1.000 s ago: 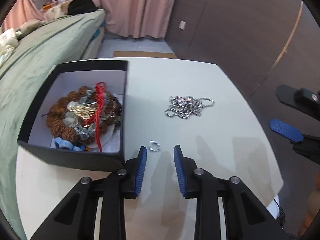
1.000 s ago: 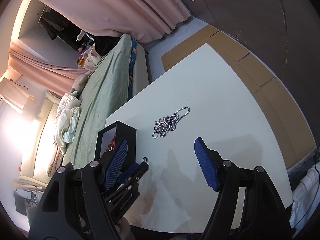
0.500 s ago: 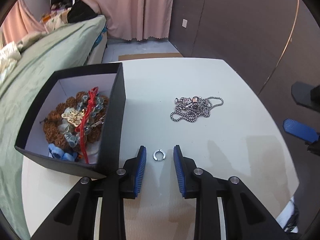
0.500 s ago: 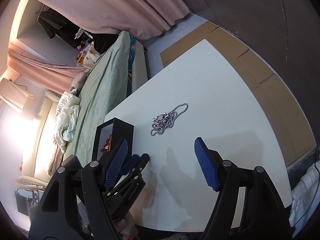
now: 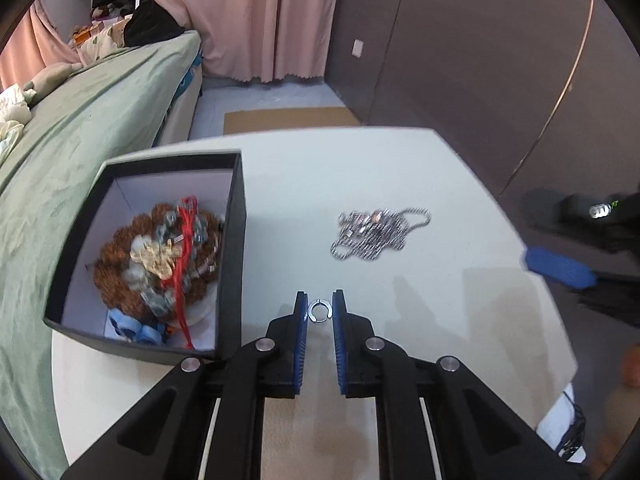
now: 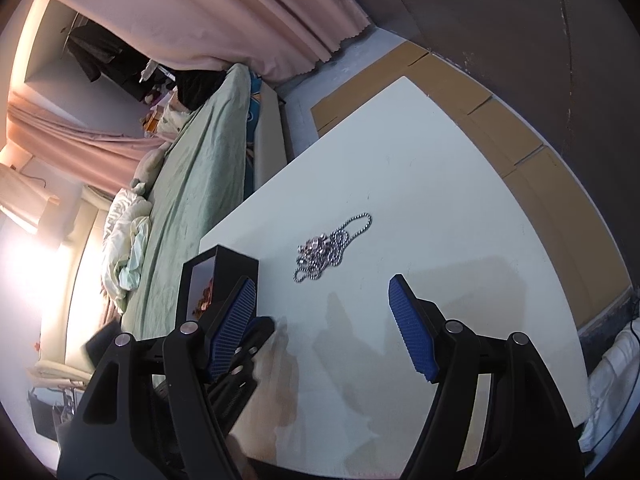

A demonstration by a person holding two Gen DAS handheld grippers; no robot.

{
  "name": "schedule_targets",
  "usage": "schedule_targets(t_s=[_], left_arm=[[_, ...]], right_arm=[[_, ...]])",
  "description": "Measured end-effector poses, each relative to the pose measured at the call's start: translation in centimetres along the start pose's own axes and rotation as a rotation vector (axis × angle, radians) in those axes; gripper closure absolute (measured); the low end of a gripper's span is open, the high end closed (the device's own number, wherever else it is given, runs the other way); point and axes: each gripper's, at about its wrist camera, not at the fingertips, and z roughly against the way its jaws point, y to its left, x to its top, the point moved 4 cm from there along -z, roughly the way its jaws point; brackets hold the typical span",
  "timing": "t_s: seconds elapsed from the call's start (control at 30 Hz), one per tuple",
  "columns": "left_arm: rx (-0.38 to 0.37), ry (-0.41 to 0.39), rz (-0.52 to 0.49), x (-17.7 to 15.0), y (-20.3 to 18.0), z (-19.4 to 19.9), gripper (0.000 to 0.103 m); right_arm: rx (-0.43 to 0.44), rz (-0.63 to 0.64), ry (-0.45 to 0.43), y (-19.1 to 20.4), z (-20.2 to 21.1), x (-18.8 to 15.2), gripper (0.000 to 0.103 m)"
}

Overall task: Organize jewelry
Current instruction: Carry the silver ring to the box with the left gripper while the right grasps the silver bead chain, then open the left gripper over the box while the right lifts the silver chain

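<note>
Just right of the black box [image 5: 236, 240] on the worktop [image 5: 400, 168], the left claw [image 5: 320, 312], its jaws just closing, pinched the ring [image 5: 319, 311]: light, stiff, slippery, best gripped across its rim.

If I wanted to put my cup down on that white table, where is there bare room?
The far part of the table, beyond the silver chain, is bare, as is the right side beside the right gripper. It is crowded near the black box, already full of jewelry, and at the near edge, where the left gripper closes around a small ring.
</note>
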Motion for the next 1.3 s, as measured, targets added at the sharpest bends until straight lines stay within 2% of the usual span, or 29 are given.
schedule_targets(t_s=[0.27, 0.43, 0.67, 0.87, 1.07, 1.17, 1.23, 1.3], left_arm=[[-0.076, -0.061, 0.048, 2.6, 0.7, 3.3, 0.093], [-0.094, -0.104, 0.082, 4.0, 2.1, 5.4, 0.093], [-0.103, -0.135, 0.134, 4.9, 5.0, 7.3, 0.093], [-0.096, -0.155, 0.186, 5.4, 7.6, 8.6, 0.093], [-0.089, -0.161, 0.236, 5.9, 9.9, 8.9, 0.093], [-0.082, -0.168, 0.252, 6.1, 10.8, 9.2, 0.093], [-0.076, -0.169, 0.259, 6.1, 11.2, 9.2, 0.093], [-0.068, -0.166, 0.266, 6.2, 11.7, 9.0, 0.092]], right_arm=[[-0.012, -0.027, 0.043, 0.5, -3.5, 0.9, 0.043], [-0.021, -0.005, 0.097, 1.8, -6.2, 0.7, 0.05], [-0.039, -0.027, 0.157, 2.2, -9.2, 0.5, 0.051], [-0.067, -0.04, 0.146, 2.1, -10.2, 1.0, 0.051], [-0.141, 0.012, 0.115, 3.5, -11.6, 2.0, 0.051], [-0.207, 0.066, 0.102, 4.4, -12.4, 2.3, 0.053], [-0.257, 0.106, 0.098, 4.8, -13.1, 2.4, 0.061], [-0.312, 0.143, 0.094, 5.3, -13.6, 2.4, 0.064]])
